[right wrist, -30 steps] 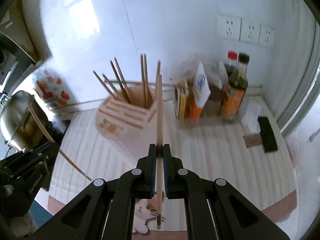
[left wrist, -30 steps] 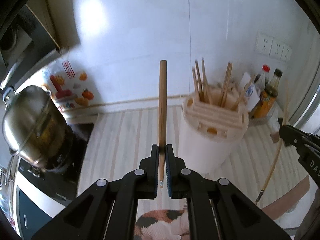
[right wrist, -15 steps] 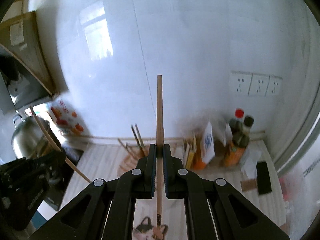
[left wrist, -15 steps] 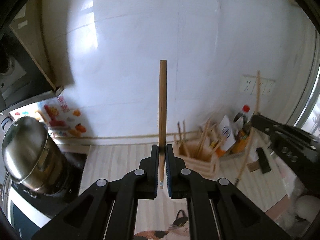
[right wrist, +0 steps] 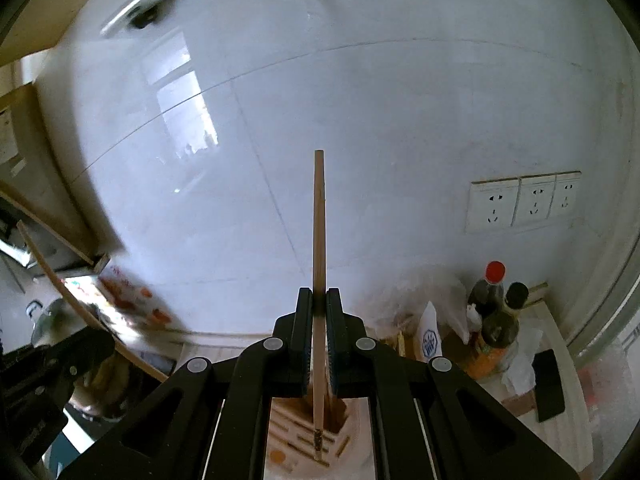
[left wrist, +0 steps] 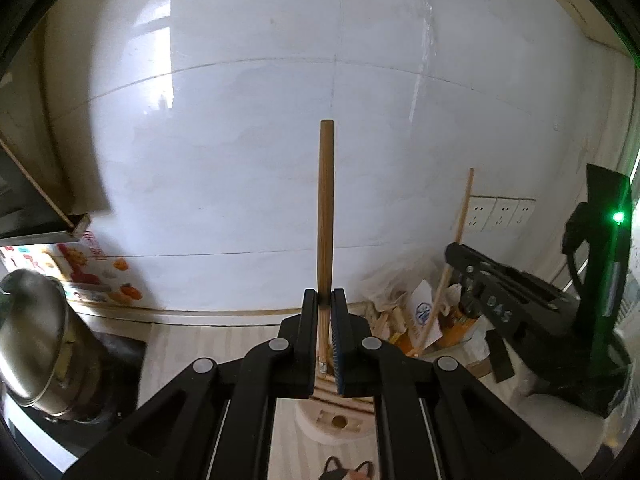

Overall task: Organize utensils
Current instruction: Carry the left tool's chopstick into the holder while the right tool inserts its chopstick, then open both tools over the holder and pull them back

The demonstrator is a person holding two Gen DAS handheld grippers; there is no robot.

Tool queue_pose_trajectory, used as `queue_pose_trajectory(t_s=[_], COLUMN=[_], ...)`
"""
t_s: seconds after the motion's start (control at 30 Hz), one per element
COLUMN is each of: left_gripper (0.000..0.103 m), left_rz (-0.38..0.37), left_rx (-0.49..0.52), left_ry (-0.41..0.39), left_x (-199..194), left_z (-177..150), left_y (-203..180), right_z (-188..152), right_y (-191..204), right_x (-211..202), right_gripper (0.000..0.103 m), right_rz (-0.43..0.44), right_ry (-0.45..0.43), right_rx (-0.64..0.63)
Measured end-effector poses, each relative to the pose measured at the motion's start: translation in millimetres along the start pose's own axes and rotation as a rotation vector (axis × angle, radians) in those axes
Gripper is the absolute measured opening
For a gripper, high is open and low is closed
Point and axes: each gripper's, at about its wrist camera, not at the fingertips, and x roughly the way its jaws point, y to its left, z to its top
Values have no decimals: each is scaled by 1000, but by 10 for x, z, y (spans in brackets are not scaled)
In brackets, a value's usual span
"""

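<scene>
Currently, each gripper carries one utensil above the cream plastic utensil holder [left wrist: 340, 420], which stands on the pale striped bench [left wrist: 224, 344].

The left gripper [left wrist: 325, 344] has its fingers closed tight on a round, light-brown wooden stick [left wrist: 325, 208], smooth and thick, pointing upward. The right gripper [right wrist: 319, 344] is likewise clamped shut on a thin, square-section bamboo chopstick [right wrist: 318, 240], with its dark-banded lower end hanging over the holder's slotted top [right wrist: 308, 440].

Judged status: several wooden sticks already stand in the holder's slots; the two held pieces are not yet inserted and remain to be lowered in.

Nearby, a polished steel pot [left wrist: 28, 344] and dark glass sauce bottles [right wrist: 494, 312] show hard, glossy surfaces.
</scene>
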Motion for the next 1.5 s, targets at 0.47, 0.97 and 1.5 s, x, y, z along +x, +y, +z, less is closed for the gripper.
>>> queue_pose_trajectory(t_s=[0.47, 0.97, 1.5], left_gripper=[4, 63, 103], left_rz=[-73, -6, 265], left_rx=[-21, -84, -61], left_ry=[122, 128, 133], left_x=[803, 598, 522], left_z=[2, -124, -971], left_y=[-144, 119, 396], right_z=[26, -223, -742], right_y=[-234, -296, -285], right_x=[680, 719, 63], right_gripper=[7, 17, 87], right_rz=[-6, 40, -106], right_ry=[40, 116, 95], right_rx=[52, 21, -87])
